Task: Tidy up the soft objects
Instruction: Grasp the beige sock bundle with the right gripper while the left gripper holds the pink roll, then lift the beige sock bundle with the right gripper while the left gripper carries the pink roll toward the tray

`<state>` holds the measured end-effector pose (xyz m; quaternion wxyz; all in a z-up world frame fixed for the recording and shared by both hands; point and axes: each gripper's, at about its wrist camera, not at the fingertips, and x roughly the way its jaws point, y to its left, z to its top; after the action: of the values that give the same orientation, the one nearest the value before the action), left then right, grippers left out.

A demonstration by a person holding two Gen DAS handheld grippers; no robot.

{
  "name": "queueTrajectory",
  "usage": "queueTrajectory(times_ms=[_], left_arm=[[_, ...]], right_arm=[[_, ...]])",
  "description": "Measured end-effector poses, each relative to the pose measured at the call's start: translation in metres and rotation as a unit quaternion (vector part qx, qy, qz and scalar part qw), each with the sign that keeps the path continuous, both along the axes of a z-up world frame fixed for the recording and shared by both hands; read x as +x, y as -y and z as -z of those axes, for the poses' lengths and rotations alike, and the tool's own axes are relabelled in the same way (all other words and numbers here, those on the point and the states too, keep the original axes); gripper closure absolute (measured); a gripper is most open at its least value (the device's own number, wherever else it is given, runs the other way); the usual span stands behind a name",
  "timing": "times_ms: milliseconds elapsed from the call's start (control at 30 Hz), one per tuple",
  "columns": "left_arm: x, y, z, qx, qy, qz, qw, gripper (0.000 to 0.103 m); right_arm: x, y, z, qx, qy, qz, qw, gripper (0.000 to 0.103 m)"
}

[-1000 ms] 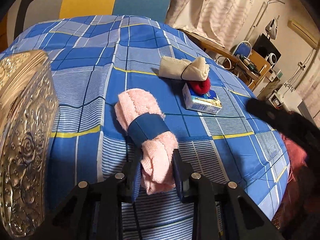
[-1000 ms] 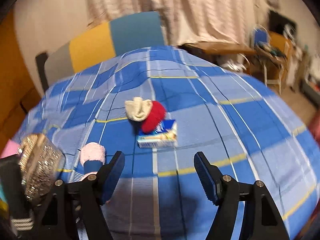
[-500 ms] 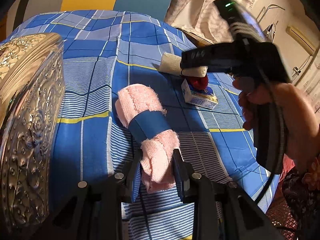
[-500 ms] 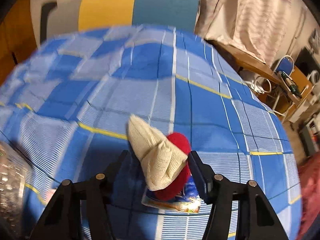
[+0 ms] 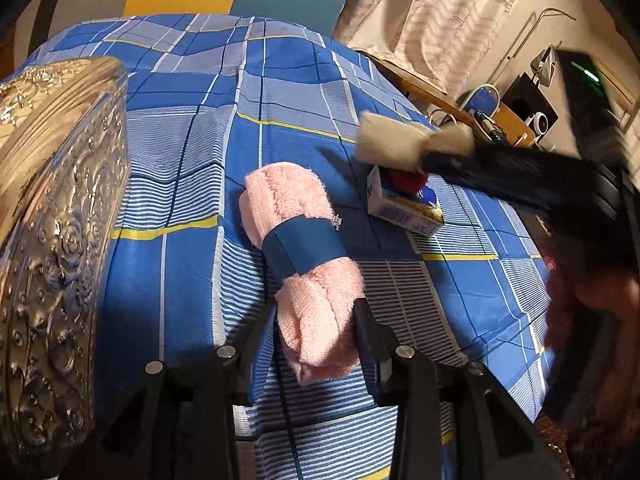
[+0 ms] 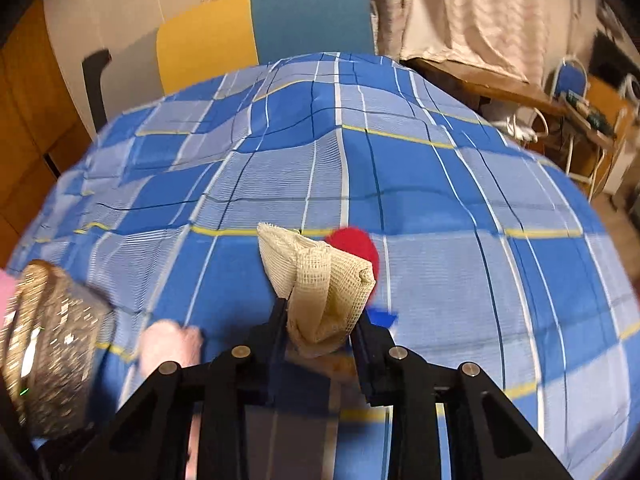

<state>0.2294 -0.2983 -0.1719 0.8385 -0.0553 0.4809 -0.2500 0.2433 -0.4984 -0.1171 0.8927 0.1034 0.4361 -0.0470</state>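
Observation:
A rolled pink towel with a blue band lies on the blue checked tablecloth. Its near end sits between the fingers of my left gripper, whose jaws are opening and no longer squeeze it. My right gripper is closing, and its pads press both sides of a cream mesh cloth. From the left wrist that cloth shows blurred at the tip of the right gripper. A red soft thing lies just behind it on a small carton.
An embossed silver tin stands at the left edge of the table, close to the pink towel. Yellow and blue chair backs rise behind the table. A desk with clutter is at the right.
My right gripper came down over the cream cloth and closed on it. My left gripper's jaws widened around the pink towel, which stays lying on the table.

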Motion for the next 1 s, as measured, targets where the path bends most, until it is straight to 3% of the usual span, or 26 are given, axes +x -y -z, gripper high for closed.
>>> queueTrajectory(times_ms=[267, 367, 400, 567, 633, 733, 867, 1000], left_arm=[[0.000, 0.004, -0.001, 0.006, -0.001, -0.003, 1.0000, 0.064], [0.002, 0.004, -0.003, 0.008, -0.008, -0.010, 0.9999, 0.059], [0.002, 0.003, -0.004, 0.009, -0.011, -0.016, 0.9998, 0.057], [0.006, 0.002, -0.013, 0.010, -0.003, -0.026, 0.9996, 0.051], [0.007, 0.004, -0.017, 0.015, 0.005, -0.024, 0.9996, 0.047], [0.012, 0.007, -0.018, 0.022, 0.006, -0.024, 0.9994, 0.047], [0.021, 0.015, -0.015, 0.031, -0.003, -0.018, 0.9994, 0.047], [0.030, 0.033, -0.005, 0.073, -0.012, 0.005, 0.9972, 0.047]], right_arm=[[-0.074, 0.021, 0.020, 0.088, -0.037, 0.053, 0.994, 0.073], [-0.085, 0.027, 0.034, 0.090, -0.053, 0.058, 0.993, 0.067], [-0.086, 0.027, 0.036, 0.082, -0.057, 0.057, 0.993, 0.053], [-0.082, 0.011, 0.015, -0.025, -0.020, 0.026, 0.999, 0.018], [-0.075, -0.004, 0.018, -0.085, -0.032, -0.003, 0.996, 0.018], [-0.066, -0.014, 0.032, -0.117, -0.061, -0.028, 0.991, 0.026], [-0.063, 0.002, 0.045, -0.085, -0.088, -0.006, 0.992, 0.043], [-0.067, 0.012, 0.040, -0.052, -0.079, 0.007, 0.995, 0.052]])
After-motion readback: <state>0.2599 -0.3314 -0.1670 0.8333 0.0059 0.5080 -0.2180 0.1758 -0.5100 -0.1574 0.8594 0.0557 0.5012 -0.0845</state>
